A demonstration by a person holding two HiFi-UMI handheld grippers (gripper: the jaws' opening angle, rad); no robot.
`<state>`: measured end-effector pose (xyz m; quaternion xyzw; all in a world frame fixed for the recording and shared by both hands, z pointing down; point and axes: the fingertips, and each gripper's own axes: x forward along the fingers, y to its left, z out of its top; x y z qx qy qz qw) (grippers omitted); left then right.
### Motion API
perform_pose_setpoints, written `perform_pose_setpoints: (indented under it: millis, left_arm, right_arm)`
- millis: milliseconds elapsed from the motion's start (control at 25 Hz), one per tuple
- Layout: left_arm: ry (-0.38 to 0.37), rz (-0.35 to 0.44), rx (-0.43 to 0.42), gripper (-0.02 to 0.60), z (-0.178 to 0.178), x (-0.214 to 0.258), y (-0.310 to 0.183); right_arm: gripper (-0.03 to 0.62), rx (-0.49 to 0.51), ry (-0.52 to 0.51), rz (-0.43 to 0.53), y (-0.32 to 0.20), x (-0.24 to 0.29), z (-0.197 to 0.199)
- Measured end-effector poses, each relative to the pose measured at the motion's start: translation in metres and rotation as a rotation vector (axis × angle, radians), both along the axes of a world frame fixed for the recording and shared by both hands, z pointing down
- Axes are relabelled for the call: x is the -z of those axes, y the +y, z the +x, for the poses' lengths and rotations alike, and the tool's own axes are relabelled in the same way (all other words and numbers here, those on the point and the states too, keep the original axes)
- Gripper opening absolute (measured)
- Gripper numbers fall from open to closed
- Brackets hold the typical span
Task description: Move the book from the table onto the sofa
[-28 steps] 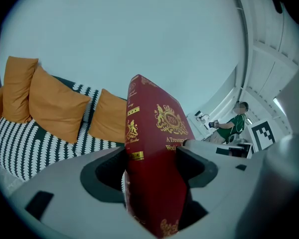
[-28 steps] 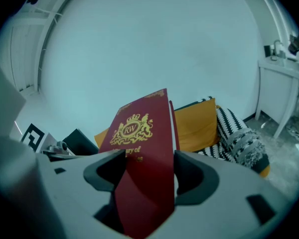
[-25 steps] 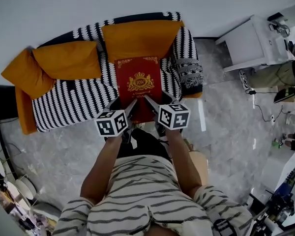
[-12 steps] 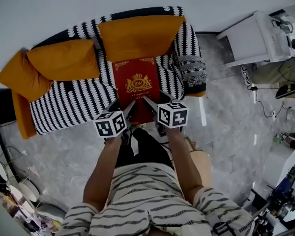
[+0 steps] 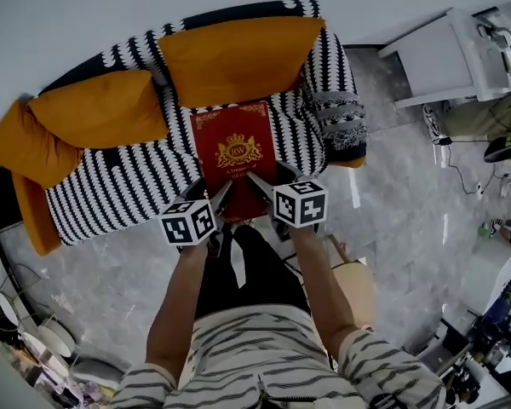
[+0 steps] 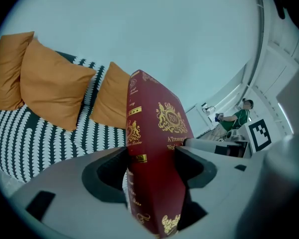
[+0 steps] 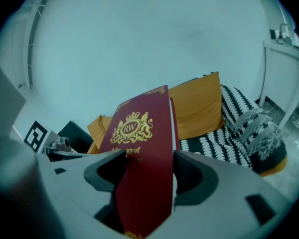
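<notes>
A dark red book (image 5: 232, 153) with a gold crest hangs over the seat of the black-and-white patterned sofa (image 5: 119, 181), its far edge close to the big orange back cushion (image 5: 238, 58). My left gripper (image 5: 217, 198) is shut on the book's near left corner, and my right gripper (image 5: 261, 186) is shut on its near right corner. In the left gripper view the book (image 6: 159, 126) stands spine up between the left gripper (image 6: 152, 156) jaws. The right gripper view shows the book's cover (image 7: 139, 133) clamped in the right gripper (image 7: 149, 166). Whether the book touches the seat is hidden.
Two more orange cushions (image 5: 98, 109) (image 5: 17, 143) lie on the sofa's left part. A white table (image 5: 451, 58) stands at the right, with a person (image 5: 485, 122) beside it. A tan round stool (image 5: 358, 284) is by my right side. Marble floor (image 5: 409, 220) lies around.
Both grippers have sunk with the book toward the sofa seat. The book now lies nearer the back cushion in the head view.
</notes>
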<state>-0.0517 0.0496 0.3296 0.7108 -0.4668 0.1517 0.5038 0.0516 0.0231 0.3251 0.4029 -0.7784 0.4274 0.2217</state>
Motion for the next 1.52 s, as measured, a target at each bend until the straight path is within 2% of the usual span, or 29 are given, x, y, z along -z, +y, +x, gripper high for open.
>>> perform_pose_setpoints:
  millis: [680,960,1120,1360,1520]
  left_arm:
    - [0.008,-0.07,-0.025,0.302,-0.008,-0.115,-0.02]
    - [0.013,-0.062,-0.024,0.302,-0.005,-0.164,-0.038]
    - [0.008,-0.072,-0.015,0.302,-0.005,-0.2,-0.044]
    - [0.018,-0.112,0.012,0.302,-0.011,-0.241,-0.051]
    - [0.017,-0.131,0.014,0.302,-0.007,-0.267,-0.054]
  right_arm:
    - [0.307,-0.021,0.029,-0.064,-0.018,-0.114,-0.007]
    - [0.307,-0.026,0.045,-0.043,-0.037,-0.163,-0.004]
    - [0.304,-0.042,0.057,-0.053,-0.042,-0.199,-0.003]
    - [0.302,0.001,0.085,-0.079,-0.055,-0.239,-0.011]
    - [0.302,-0.006,0.085,-0.11,-0.057,-0.265,-0.006]
